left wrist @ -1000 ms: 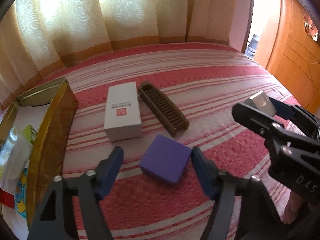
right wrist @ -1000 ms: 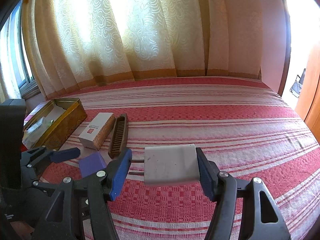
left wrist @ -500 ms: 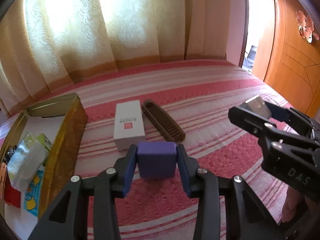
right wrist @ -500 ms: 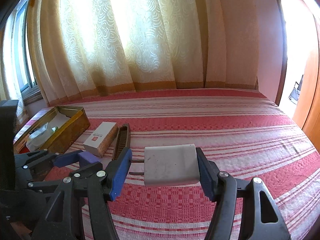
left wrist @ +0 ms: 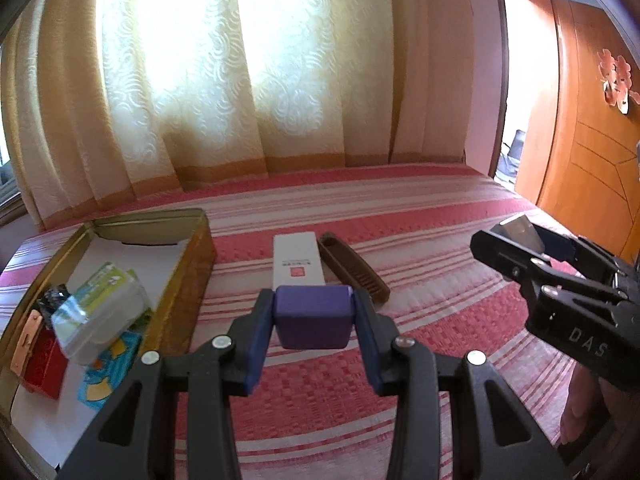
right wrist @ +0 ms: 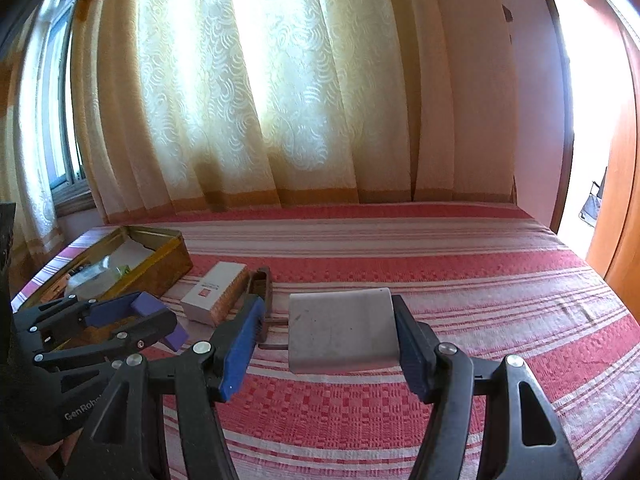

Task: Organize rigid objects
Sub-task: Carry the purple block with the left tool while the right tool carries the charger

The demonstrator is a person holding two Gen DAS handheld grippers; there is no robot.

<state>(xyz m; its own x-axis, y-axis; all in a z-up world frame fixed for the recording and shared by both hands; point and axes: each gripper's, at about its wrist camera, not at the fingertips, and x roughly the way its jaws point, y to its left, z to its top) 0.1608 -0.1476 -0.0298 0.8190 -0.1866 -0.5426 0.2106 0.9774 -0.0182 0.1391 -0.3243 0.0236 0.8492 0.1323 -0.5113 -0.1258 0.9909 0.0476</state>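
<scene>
Since a second ago the purple block [left wrist: 312, 316] has gone from lying on the bedspread between parted fingers to being clamped and raised; the white charger [right wrist: 343, 330] is staying as it was.

Item 1 — left gripper [left wrist: 313, 322]: blue fingers [left wrist: 260, 336] are pressing together on the two side faces of the purple block, holding it level and clear of the bed [left wrist: 420, 216]. A grip across flat parallel faces is probably chosen so the block is not twisting during carriage.

Item 2 — right gripper [right wrist: 326, 340]: fingers are closing on the white charger, with its two prongs [right wrist: 276, 334] pointing toward the left finger. It is hanging over the striped bedspread, seemingly waiting its turn while the other gripper is working.

Item 3 — gold tin [left wrist: 192, 264], open, sitting on the bed to the left of the block. It is already holding a clear plastic case [left wrist: 100, 316], a red box [left wrist: 42, 364], a yellow-and-blue card [left wrist: 106, 372] and a small dark item, too blurred to name. It is likely the destination — its far end is showing bare white lining.

Item 4 — white box [left wrist: 298, 258] and brown comb [left wrist: 354, 270], lying side by side on the bed just beyond the block, not yet collected.

Obstructions: the tin's near wall is standing between block and interior, so the block needs lifting over it. Packed contents are crowding the near end. From the left wrist view the right gripper is hovering close on the right, though not across the path to the tin.
</scene>
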